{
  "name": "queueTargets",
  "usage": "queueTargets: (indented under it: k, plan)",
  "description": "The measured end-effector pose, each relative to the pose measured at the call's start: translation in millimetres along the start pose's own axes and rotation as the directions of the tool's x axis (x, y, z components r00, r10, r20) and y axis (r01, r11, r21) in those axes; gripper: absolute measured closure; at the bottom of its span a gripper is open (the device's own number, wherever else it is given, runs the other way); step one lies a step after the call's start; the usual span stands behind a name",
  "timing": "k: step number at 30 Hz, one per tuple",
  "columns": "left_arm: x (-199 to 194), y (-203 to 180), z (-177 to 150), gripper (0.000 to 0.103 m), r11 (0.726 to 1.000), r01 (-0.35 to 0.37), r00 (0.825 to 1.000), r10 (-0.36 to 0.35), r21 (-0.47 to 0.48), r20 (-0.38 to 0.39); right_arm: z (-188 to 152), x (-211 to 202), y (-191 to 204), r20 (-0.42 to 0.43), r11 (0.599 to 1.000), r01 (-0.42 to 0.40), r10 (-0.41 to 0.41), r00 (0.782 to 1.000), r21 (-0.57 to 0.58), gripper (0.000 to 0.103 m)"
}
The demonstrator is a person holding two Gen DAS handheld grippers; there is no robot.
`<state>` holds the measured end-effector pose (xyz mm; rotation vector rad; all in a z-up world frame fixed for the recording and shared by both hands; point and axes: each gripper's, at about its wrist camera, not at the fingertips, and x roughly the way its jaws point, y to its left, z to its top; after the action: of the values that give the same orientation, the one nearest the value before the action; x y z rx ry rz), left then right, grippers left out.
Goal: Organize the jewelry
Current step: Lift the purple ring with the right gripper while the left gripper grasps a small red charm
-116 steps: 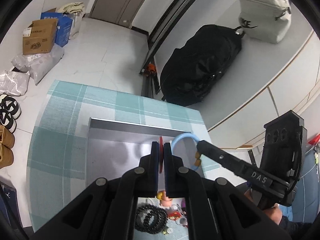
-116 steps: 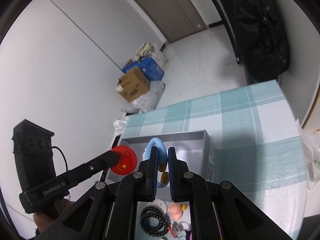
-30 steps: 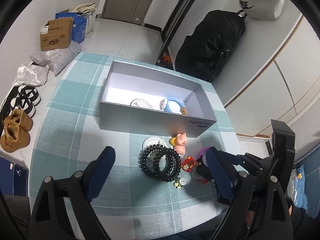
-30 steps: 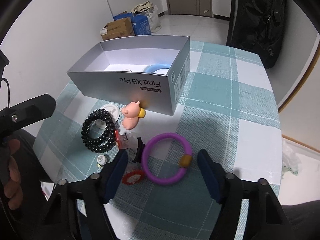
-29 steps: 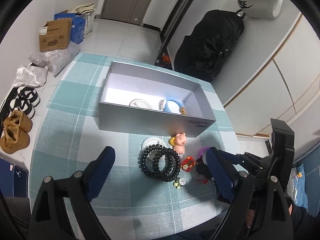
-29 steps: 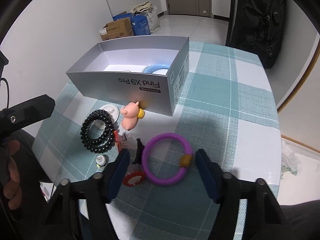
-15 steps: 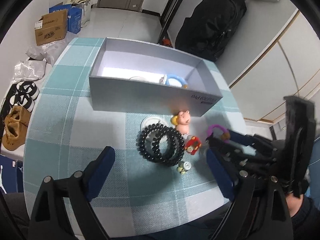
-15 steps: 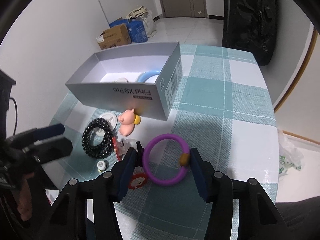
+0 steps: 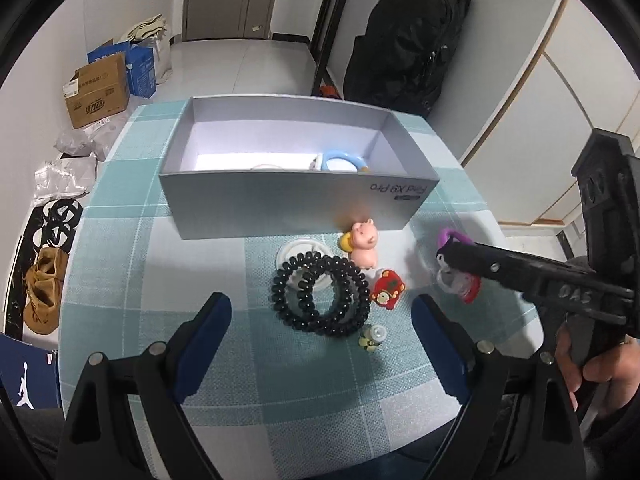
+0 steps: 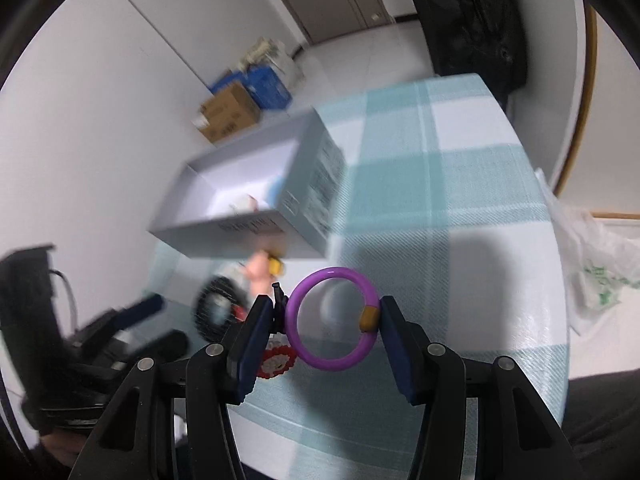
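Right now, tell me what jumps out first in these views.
The purple ring with its yellow bead sits clamped between the right tongs, lifted above the checked tablecloth. Behind it stands the open grey box with a blue ring inside; a black beaded bracelet lies before the open left tongs.

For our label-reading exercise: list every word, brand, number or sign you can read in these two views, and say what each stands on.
"Find X9 Pro", seen upside down: front wall of the grey box.
"DAS": side of the right tool.
Jumping-figure logo, no words: blue item on the floor.
Print on the cardboard carton: too small to read.
Print on the box's end wall and its front wall, right wrist view: blurred.
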<state>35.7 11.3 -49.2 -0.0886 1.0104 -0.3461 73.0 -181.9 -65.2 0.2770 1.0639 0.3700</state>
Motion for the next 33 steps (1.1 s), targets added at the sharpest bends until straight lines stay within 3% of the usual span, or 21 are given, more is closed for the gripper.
queueTargets:
  k: [8,11,18,24,29,31,33]
  plan:
    - [3.2,-1.2,-4.2,0.014,1.000,0.000,1.000,0.000,0.020,-0.029,-8.6,9.2,15.5,-0.011,0.980,0.143,-0.146,0.989,-0.135,0.048]
    - [3.2,-1.1,-3.1,0.014,1.000,-0.012,1.000,0.012,0.021,-0.029,-8.1,7.1,10.8,-0.014,0.987,0.120,-0.122,0.992,-0.111,0.051]
    - [-2.4,-14.1,-3.5,0.014,0.997,0.031,1.000,-0.031,0.069,-0.001,-0.1,-3.7,-18.1,0.012,0.998,0.024,-0.025,1.000,0.058,0.078]
    - [-3.8,-26.6,-7.4,0.015,0.990,0.067,0.998,-0.067,0.126,-0.004,-1.2,-0.6,-22.7,-0.019,0.995,0.049,-0.048,0.999,0.082,0.077]
    - [-2.3,-26.5,-5.5,0.016,0.989,0.077,0.997,-0.077,0.122,-0.011,-3.8,4.6,-4.3,-0.009,0.987,0.146,-0.147,0.989,-0.066,0.077]
    - [-3.8,-27.7,-5.5,0.016,0.989,0.072,0.997,-0.073,0.132,-0.003,-7.9,8.0,9.2,0.004,0.964,0.213,-0.215,0.977,-0.161,0.077]
    - [-4.3,-29.0,-5.4,0.016,0.988,0.065,0.998,-0.066,0.140,0.001,-12.7,12.6,22.8,0.028,0.921,0.295,-0.298,0.954,-0.254,0.088]
